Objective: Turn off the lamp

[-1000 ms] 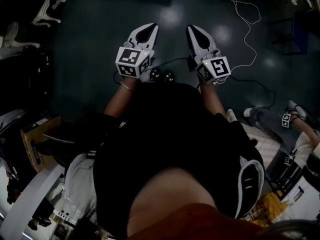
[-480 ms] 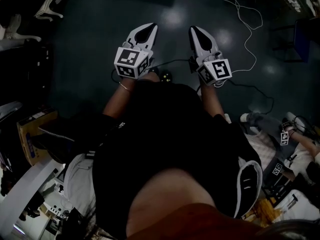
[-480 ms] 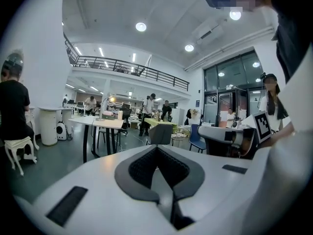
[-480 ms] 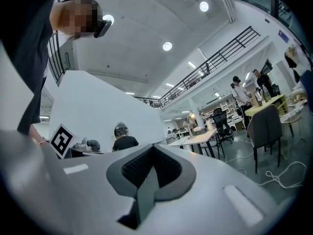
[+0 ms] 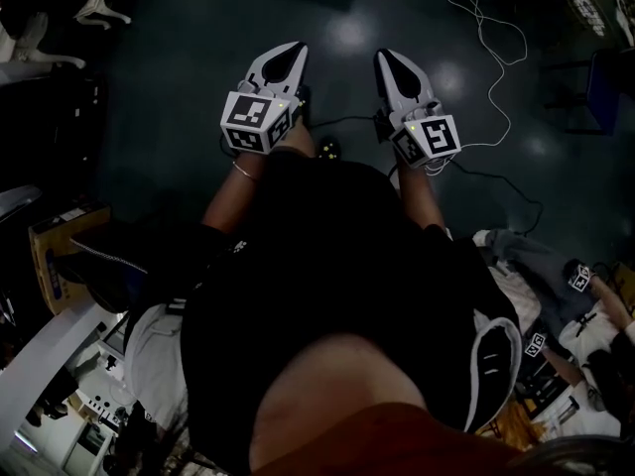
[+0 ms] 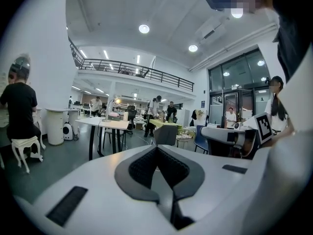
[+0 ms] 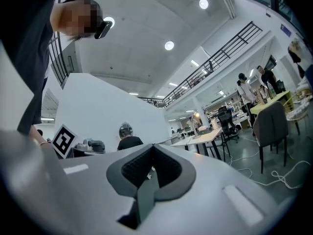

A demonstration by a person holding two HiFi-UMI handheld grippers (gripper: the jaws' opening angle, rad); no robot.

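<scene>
Both grippers are shut and empty. The left gripper (image 5: pixel 285 59) (image 6: pixel 157 150) has its pads pressed together with nothing between them, and the right gripper (image 5: pixel 392 67) (image 7: pixel 151 150) looks the same. The person holds them side by side, tips out over bare dark floor (image 5: pixel 179 87). The lamp (image 6: pixel 115 101) (image 7: pixel 196 115) is nowhere near the tips: we read it as the small lit desk lamp on a far table (image 6: pixel 105 124), well beyond the fingertips. It sits up and left of the tips in the left gripper view and up and right of them in the right gripper view. It's tiny in both views, so we can't tell where its switch is or what type it is. We judge the task as not yet started, with the whole approach still to do. The first risk is the walk over. A white cable (image 5: pixel 525 40) snakes across the floor ahead and right of the right fingertips, and a chair (image 7: pixel 271 124) stands off to their right, so a foot or gripper could snag. The second risk is heading for the wrong light, since this is a big open room with many ceiling lights and desks. The third risk is at contact — closed tips jabbing an unseen switch could slide off, or push a light lamp back or over if the press comes in sideways. A touch switch may also not respond to the rubber pads, so the lamp would stay lit.
</scene>
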